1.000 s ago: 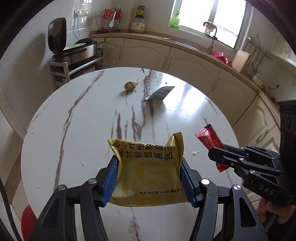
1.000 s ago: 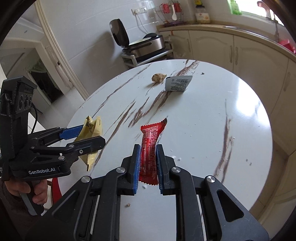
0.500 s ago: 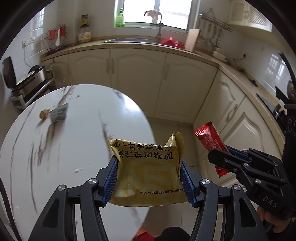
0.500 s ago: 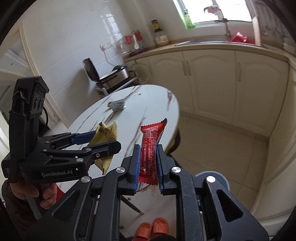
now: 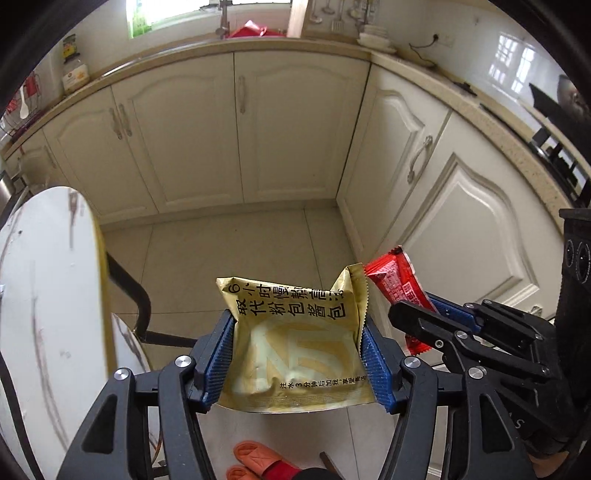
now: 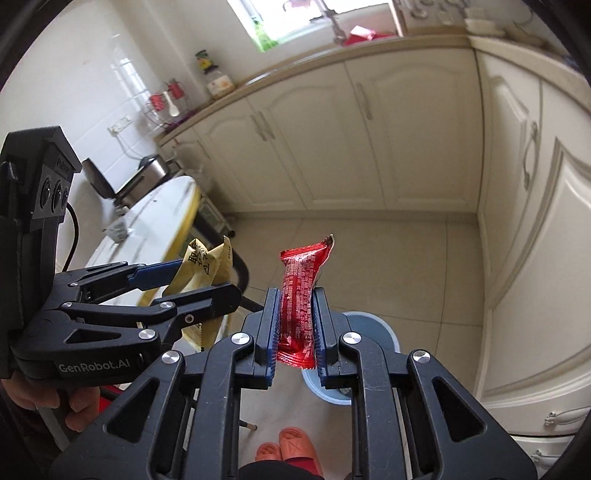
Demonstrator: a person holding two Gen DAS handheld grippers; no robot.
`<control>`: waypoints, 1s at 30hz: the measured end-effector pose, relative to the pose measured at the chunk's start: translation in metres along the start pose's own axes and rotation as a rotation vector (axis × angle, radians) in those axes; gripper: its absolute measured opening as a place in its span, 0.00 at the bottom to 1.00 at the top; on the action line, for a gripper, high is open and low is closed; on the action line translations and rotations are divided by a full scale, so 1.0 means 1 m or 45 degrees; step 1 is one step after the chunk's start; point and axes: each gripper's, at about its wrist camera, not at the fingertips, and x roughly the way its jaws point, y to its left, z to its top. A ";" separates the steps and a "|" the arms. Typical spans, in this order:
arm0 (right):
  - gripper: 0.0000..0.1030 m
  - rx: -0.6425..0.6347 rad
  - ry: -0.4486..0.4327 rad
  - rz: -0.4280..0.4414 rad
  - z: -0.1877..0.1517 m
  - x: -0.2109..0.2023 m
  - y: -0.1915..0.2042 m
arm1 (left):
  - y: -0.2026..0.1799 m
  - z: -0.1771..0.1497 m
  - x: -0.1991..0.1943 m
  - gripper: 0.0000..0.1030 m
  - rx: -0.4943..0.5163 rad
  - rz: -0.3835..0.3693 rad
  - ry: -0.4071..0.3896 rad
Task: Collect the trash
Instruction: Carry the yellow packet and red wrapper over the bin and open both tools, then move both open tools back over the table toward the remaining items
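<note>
Red snack wrapper (image 6: 301, 299), upright lengthwise, is clamped in the right hand-held gripper (image 6: 295, 328) directly above the blue bin (image 6: 384, 332) on the floor, while the left hand-held gripper (image 5: 297, 354), farther off, pinches the gold sauce packet (image 5: 295, 343).

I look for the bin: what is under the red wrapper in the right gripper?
Under the red wrapper shows a blue round container on the floor; the right gripper covers most of it, hiding its inside.

Cream cabinets (image 5: 236, 140) line a pale tiled floor (image 5: 236, 251) under a daylit window (image 6: 295, 18).
</note>
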 end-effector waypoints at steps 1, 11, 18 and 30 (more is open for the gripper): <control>0.16 0.009 0.012 -0.003 0.000 0.004 -0.006 | 0.001 0.004 0.008 0.61 -0.008 0.005 0.014; 0.16 0.036 0.095 0.004 -0.006 0.043 -0.025 | 0.017 0.022 0.037 0.83 -0.030 0.049 0.014; 0.55 0.006 0.094 0.034 -0.006 0.054 -0.007 | 0.025 -0.004 -0.001 0.83 -0.041 0.081 -0.046; 0.66 -0.126 -0.054 0.053 -0.002 -0.028 0.068 | 0.056 -0.071 -0.122 0.90 -0.111 0.197 -0.227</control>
